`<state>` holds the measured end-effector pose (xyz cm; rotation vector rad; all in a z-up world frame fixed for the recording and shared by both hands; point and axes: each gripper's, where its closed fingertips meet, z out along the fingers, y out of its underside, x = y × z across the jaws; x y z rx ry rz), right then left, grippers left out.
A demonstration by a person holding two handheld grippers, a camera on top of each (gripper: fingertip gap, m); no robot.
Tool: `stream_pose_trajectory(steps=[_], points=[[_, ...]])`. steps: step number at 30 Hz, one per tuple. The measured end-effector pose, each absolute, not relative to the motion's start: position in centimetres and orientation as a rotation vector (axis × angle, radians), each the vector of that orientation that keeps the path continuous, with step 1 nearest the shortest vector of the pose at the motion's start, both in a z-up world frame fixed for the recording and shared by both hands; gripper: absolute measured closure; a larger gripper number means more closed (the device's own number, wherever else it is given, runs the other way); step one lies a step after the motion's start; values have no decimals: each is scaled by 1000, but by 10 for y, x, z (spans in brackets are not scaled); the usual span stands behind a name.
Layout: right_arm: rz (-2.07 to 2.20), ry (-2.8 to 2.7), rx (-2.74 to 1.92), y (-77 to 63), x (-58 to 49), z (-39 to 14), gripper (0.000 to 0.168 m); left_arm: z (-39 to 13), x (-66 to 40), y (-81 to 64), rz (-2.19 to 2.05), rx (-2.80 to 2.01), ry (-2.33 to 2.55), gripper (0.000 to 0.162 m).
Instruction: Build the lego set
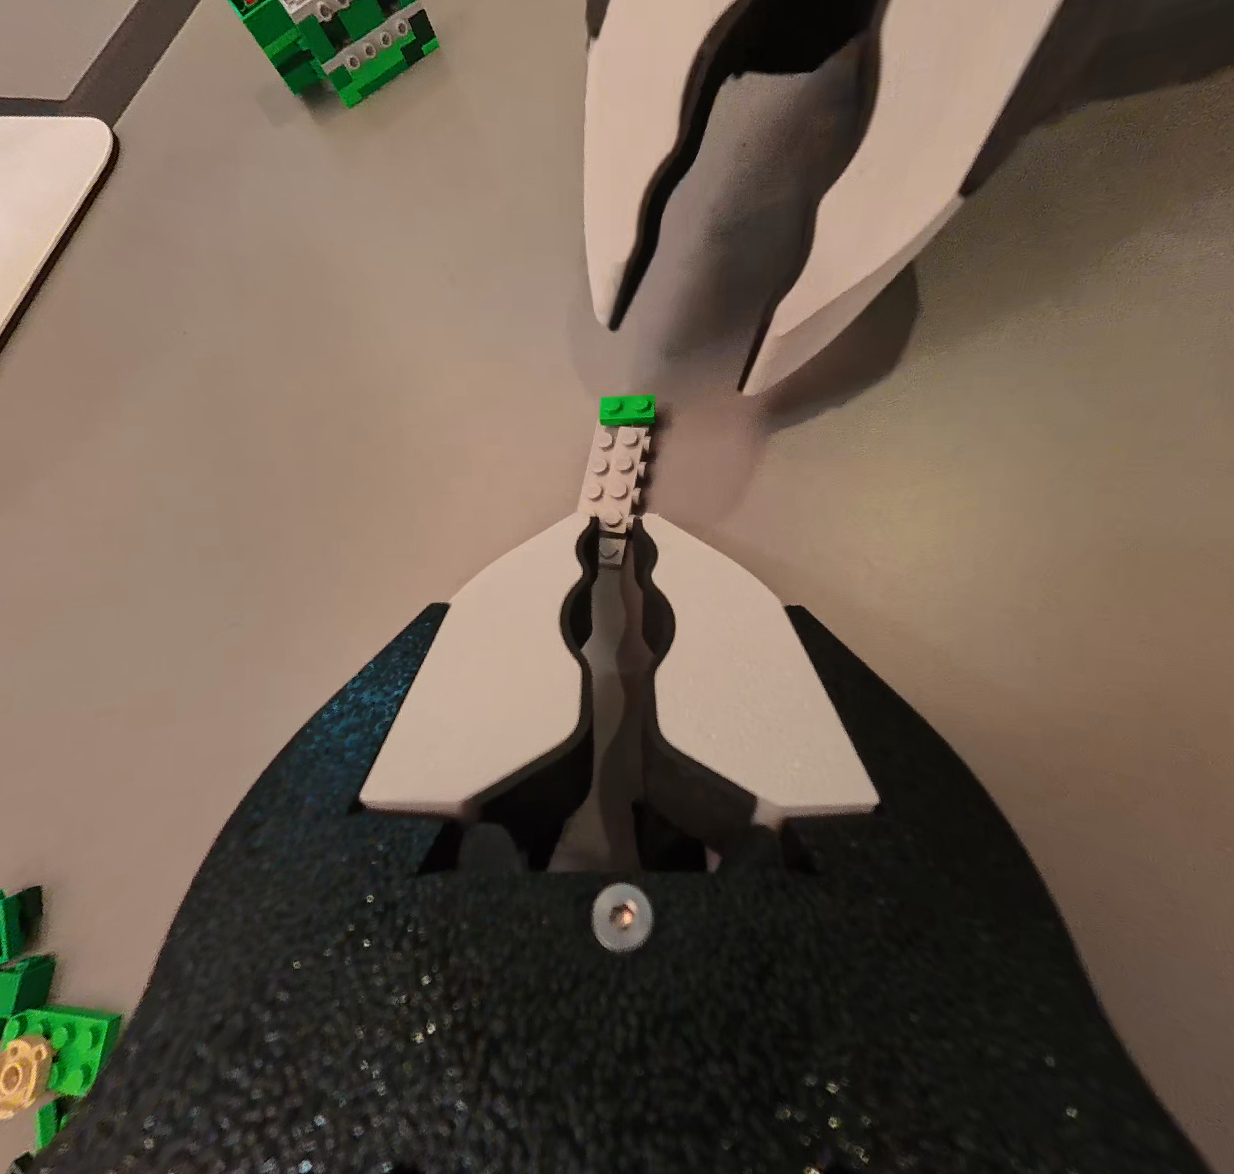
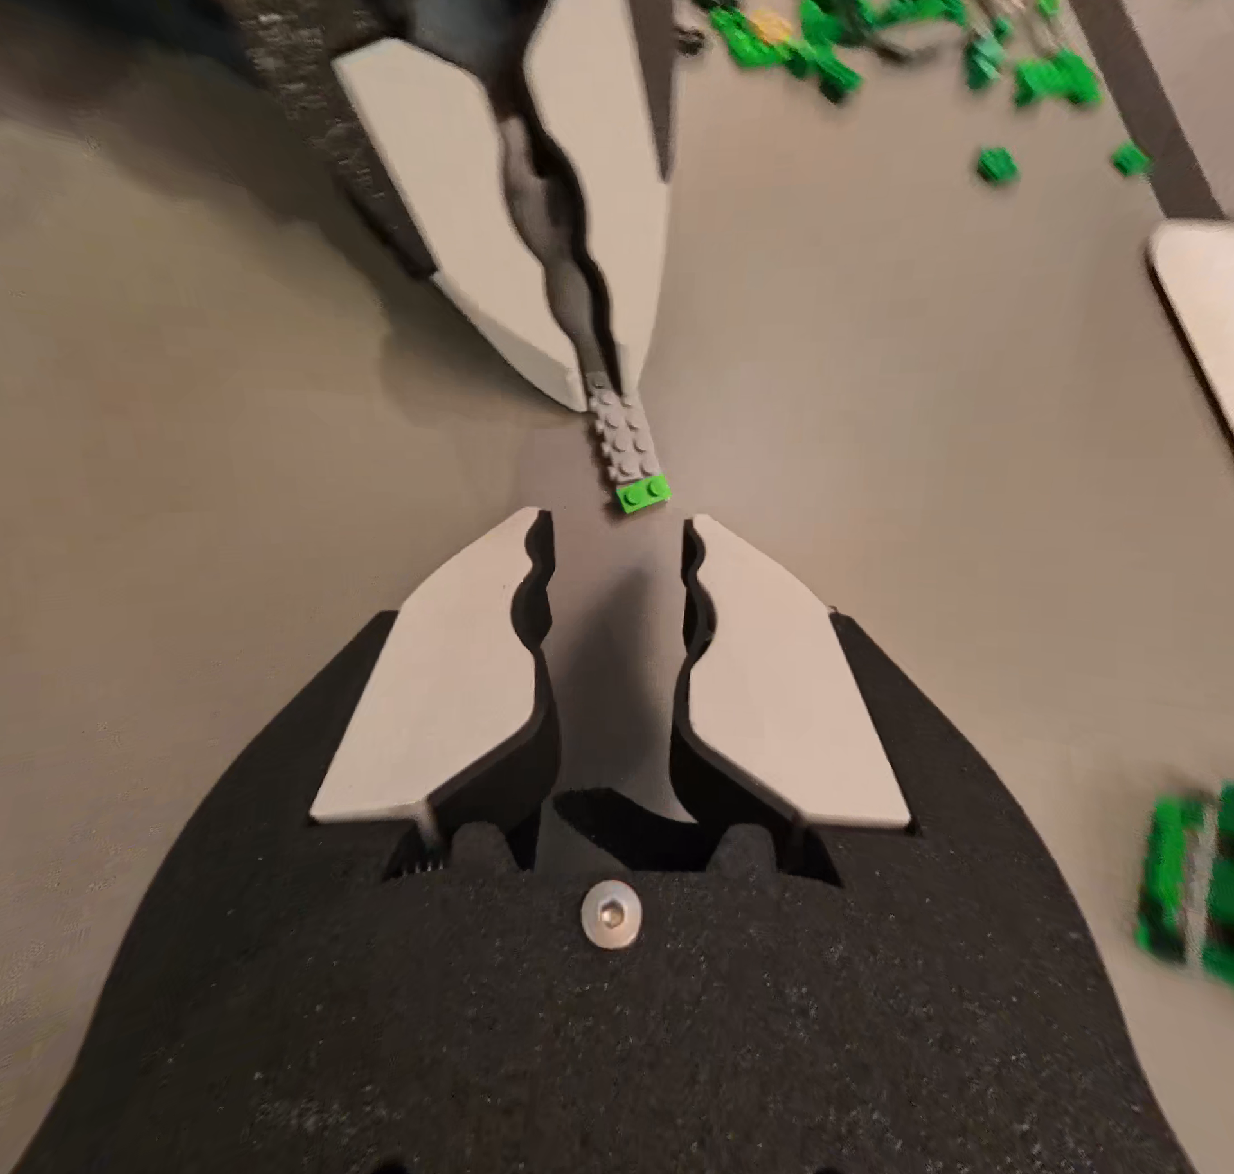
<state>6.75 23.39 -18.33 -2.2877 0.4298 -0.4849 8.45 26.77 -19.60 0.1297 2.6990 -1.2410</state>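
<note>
My left gripper [image 1: 615,522] is shut on the near end of a long grey studded plate [image 1: 615,471]. A small bright green plate [image 1: 628,409] sits on the plate's far end. My right gripper [image 2: 618,513] is open and empty, its fingertips just short of the green plate [image 2: 644,493] and not touching it. The grey plate [image 2: 626,437] also shows in the right wrist view, held by the left gripper [image 2: 601,387]. The right gripper [image 1: 681,357] shows opposite in the left wrist view, its jaws apart. A partly built green and grey model [image 1: 334,20] stands at the far left.
Loose green bricks [image 2: 868,20] lie scattered at the top right of the right wrist view, and some [image 1: 47,1035] at the lower left of the left wrist view with a tan round piece [image 1: 20,1075]. A pale board [image 1: 40,207] lies at the left. The green and grey model [image 2: 1195,875] is blurred at the right edge. The left gripper's tips are roughly 5 cm from the right gripper's.
</note>
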Motion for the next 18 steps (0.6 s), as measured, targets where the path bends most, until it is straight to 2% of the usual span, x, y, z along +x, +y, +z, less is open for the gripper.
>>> stream_pose_trajectory(steps=[1,10,18], points=[[-434,350,-2275,235,67,-184,133,-196,84,268,-1246,131,2702,153],[-100,230,-2235,239,79,-186,135,-196,84,268,-1264,126,2719,153],[-92,192,-2286,244,80,-194,142,-196,84,268,-1264,127,2718,153]])
